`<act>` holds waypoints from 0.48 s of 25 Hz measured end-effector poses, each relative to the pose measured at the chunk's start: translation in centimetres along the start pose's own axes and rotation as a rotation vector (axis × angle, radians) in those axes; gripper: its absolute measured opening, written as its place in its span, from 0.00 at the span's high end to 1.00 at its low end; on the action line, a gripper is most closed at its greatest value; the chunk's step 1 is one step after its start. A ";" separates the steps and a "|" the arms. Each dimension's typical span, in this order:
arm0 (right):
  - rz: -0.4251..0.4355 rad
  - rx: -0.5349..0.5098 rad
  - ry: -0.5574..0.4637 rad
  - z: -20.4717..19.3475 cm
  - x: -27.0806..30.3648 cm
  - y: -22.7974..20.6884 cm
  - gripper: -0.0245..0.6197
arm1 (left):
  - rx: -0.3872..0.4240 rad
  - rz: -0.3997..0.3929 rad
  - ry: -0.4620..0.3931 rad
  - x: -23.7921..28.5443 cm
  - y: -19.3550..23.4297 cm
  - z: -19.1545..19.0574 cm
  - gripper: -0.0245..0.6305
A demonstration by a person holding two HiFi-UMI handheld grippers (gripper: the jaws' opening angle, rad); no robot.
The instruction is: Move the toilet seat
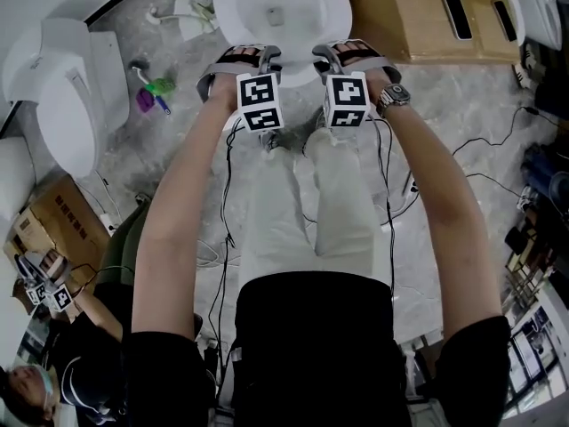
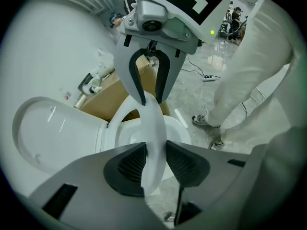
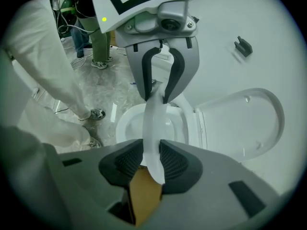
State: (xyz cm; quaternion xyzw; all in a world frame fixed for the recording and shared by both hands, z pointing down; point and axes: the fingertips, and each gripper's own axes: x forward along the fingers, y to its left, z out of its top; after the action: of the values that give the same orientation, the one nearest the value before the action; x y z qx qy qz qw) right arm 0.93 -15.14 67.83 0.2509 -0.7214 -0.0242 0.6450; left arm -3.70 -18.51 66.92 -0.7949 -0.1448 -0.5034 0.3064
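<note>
In the left gripper view, the left claw was closed about half-way, and its two dark pads pressed on the near rim of the white toilet seat. Just beyond it, the right claw gripped the same rim. The seat appeared tilted up off the bowl, and the lid stood open on the left, with a cardboard box behind.

In the right gripper view, the right claw also was part-way closed, with the seat rim pinched between its pads. The bowl lay below and the open lid on the right.

In the head view, both arms reached forward, and the two claws were side by side at the near edge of the toilet on the marble floor.
</note>
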 end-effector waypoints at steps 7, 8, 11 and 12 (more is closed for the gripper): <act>-0.009 -0.007 -0.010 0.2 -1.7 -2.0 0.78 | -0.004 -0.020 0.012 -1.5 1.3 0.4 0.75; -0.007 -0.008 -0.013 0.1 -1.7 -2.1 0.78 | -0.004 -0.020 0.013 -1.5 1.5 0.5 0.75; -0.005 -0.005 -0.014 -0.3 -1.8 -2.6 0.78 | -0.011 -0.012 0.018 -1.4 2.1 0.6 0.76; -0.005 -0.001 -0.012 -0.2 -2.0 -2.8 0.78 | -0.015 -0.010 0.021 -1.7 2.3 0.6 0.76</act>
State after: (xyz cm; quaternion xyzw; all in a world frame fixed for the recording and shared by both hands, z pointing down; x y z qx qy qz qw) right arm 2.14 -16.79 65.03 0.2522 -0.7248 -0.0277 0.6406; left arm -2.76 -19.80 64.45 -0.7911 -0.1419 -0.5142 0.2994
